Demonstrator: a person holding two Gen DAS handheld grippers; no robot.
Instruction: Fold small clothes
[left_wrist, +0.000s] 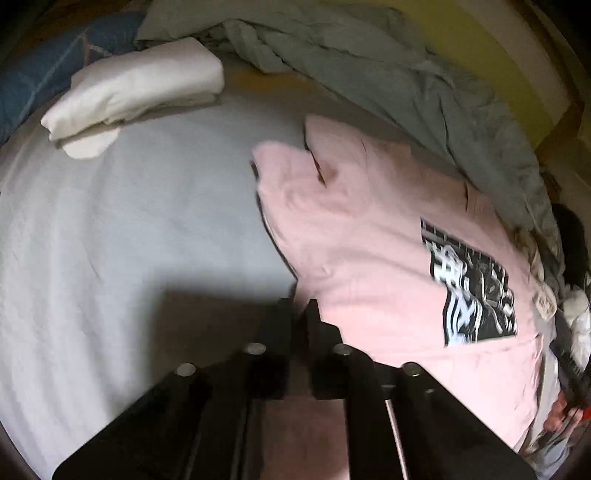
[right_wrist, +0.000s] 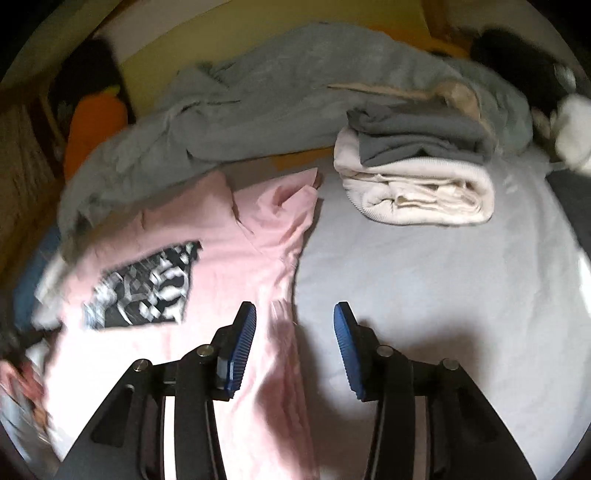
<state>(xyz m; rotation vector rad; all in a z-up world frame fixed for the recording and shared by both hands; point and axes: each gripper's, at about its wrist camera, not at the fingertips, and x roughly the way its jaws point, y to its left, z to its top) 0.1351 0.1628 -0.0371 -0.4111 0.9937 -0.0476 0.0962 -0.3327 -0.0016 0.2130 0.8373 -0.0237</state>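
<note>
A pink T-shirt (left_wrist: 369, 258) with a black-and-white print lies spread flat on the pale bed sheet (left_wrist: 110, 240). My left gripper (left_wrist: 298, 306) sits at the shirt's near left edge, its black fingers closed together with that edge pinched between them. In the right wrist view the same shirt (right_wrist: 221, 240) fills the left half. My right gripper (right_wrist: 293, 317) stands open over the shirt's right edge. Its left blue pad (right_wrist: 243, 332) hangs above the pink cloth and the other above the sheet (right_wrist: 443, 277). Nothing is pressed between the pads.
A folded white garment (left_wrist: 140, 92) lies at the far left and a folded grey-and-cream stack (right_wrist: 417, 177) at the far right. A rumpled grey duvet (right_wrist: 258, 103) runs along the back. A hand (left_wrist: 561, 417) shows at the right edge.
</note>
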